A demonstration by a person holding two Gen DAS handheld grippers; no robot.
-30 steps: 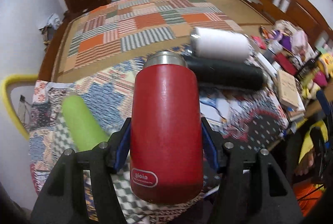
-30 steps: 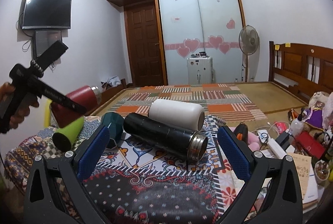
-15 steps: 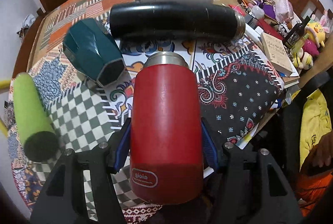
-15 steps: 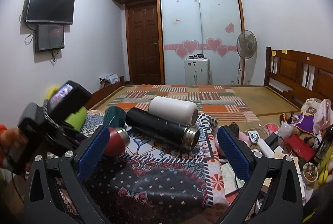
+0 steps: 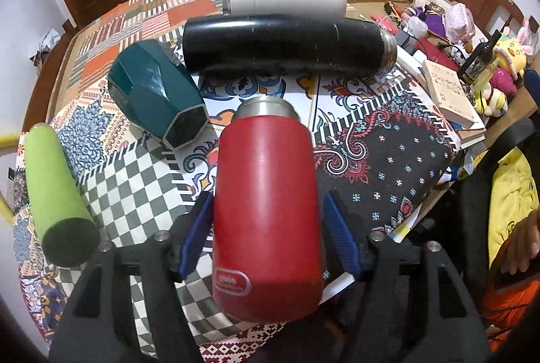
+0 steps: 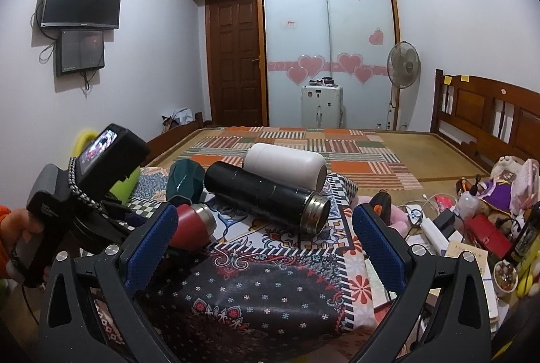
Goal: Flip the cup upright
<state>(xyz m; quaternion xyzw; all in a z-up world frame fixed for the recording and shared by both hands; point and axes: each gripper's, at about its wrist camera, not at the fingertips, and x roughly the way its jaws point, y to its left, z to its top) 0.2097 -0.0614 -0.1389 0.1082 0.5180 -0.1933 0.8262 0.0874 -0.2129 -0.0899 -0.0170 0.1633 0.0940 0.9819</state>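
Left wrist view, left tongs pinching red cup over patterned tablecloth, right tongs spread, bedroom.

We cannot read the logo on the red flask clearly; its base hides the cloth beneath. In the right wrist view a blue pad covers most of that flask, perhaps touching the patterned cloth.
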